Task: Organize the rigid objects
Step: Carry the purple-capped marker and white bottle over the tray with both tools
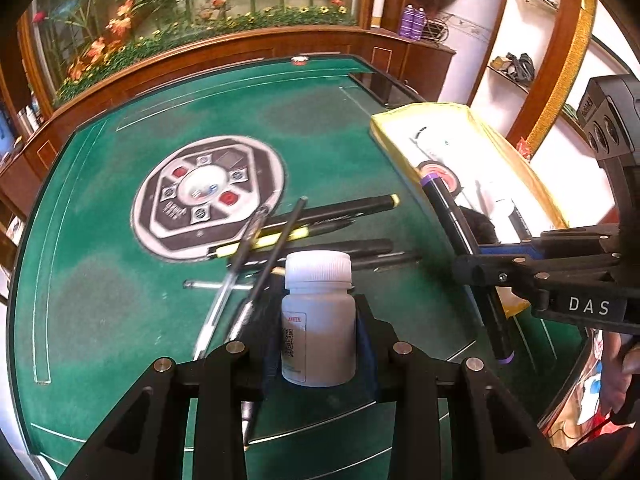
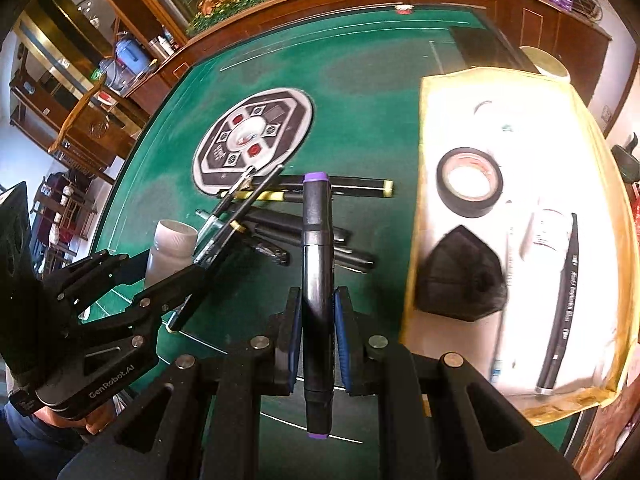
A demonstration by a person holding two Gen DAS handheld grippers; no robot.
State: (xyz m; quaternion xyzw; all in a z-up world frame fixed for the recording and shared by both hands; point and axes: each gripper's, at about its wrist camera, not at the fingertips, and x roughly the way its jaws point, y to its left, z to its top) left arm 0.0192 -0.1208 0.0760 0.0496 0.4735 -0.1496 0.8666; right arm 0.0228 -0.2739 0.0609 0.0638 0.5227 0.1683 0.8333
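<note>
Partly done: tape roll (image 2: 469, 181), black pouch (image 2: 458, 274) and a pen (image 2: 560, 312) lie in the yellow tray (image 2: 416, 240), while the left claw (image 1: 318, 344) grips a white bottle (image 1: 318, 320), the right claw (image 2: 318, 340) clamps a purple-capped marker (image 2: 316, 280), and the pen pile (image 2: 288, 216) waits on the green bench (image 2: 360, 100).

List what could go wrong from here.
1. The left tongs hold the white pill bottle low on its body; it may tip.
2. The purple-capped marker in the right tongs could snag the pen pile or the yellow-rimmed tray beside it.
</note>
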